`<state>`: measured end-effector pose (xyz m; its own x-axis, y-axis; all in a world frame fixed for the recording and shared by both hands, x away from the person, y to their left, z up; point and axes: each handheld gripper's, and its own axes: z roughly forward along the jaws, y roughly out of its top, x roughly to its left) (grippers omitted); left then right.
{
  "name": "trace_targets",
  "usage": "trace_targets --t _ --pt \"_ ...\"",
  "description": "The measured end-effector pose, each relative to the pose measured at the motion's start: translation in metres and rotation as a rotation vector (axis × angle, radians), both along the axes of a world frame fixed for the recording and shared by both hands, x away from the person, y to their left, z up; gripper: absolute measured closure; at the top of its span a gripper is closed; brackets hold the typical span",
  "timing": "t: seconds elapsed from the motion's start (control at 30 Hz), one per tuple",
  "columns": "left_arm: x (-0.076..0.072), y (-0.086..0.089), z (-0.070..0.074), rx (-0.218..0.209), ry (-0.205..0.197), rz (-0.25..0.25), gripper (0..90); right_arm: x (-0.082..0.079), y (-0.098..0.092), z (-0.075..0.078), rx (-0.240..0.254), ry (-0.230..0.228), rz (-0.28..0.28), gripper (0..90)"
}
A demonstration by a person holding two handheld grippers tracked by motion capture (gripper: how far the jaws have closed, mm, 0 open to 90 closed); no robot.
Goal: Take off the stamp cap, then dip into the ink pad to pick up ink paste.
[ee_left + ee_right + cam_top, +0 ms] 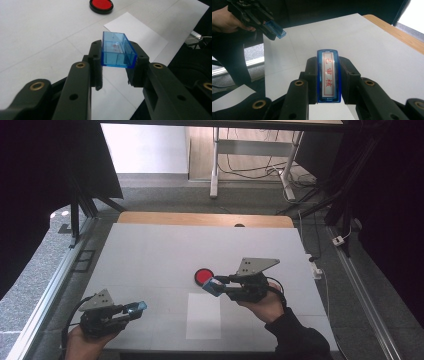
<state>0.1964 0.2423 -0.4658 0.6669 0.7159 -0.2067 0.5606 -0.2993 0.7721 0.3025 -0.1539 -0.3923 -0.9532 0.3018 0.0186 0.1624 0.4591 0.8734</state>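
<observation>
We found the left gripper [117, 67] clamped on a clear blue plastic cap [117, 51], an open-ended rectangular shell, held low over the near left corner of the white table [150, 255], jaws pointing toward the middle. The right gripper [328, 82] was closed on a blue stamp body [328, 75] with a white label bearing red characters, held level near the table's centre just beside the round red ink pad [203, 276]. A white paper sheet [203, 315] lay flat between the hands, with bare tabletop beyond toward the wooden far edge [200, 218].
</observation>
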Motion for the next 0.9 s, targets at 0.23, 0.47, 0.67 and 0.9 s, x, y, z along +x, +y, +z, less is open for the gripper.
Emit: trace_targets --t 0.23,0.47,0.67,0.9 --pt "-0.006 0.008 -0.004 0.001 0.011 0.014 68.4 0.002 0.000 -0.002 -0.008 0.002 -0.013 71.4" --pt "-0.009 0.011 -0.008 0.006 0.023 0.024 68.4 0.005 -0.001 -0.004 -0.024 0.000 -0.030 71.5" --pt "-0.010 0.010 -0.008 0.013 0.021 0.022 68.4 0.005 0.000 -0.005 -0.039 -0.002 -0.027 71.4" --pt "-0.009 0.011 -0.009 0.014 0.028 0.037 68.5 0.013 0.001 -0.005 -0.035 0.021 -0.055 71.4"
